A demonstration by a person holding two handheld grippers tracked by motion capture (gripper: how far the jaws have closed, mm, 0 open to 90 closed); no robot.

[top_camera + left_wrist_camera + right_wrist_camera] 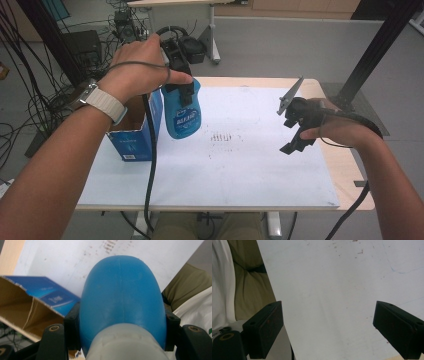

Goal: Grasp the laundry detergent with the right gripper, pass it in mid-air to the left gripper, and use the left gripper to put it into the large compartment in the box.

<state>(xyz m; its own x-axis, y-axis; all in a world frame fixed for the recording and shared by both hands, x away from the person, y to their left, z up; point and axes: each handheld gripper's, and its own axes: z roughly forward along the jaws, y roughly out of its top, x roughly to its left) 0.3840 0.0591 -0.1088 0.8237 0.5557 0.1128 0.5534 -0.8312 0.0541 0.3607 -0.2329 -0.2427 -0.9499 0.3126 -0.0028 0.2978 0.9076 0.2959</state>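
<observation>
Blue bottle [183, 116] beside open box [131, 131]

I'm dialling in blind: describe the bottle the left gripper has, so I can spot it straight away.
Start at the white sheet covering the table; at its left edge stands an open blue carton. Just right of it, the left gripper holds the blue bottle off the sheet, hanging down, rounded, with white lettering.

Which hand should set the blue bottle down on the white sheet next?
Left, probably. The left tool is already shut on the blue bottle, hanging beside the blue box. The right tool is open, apart.
</observation>
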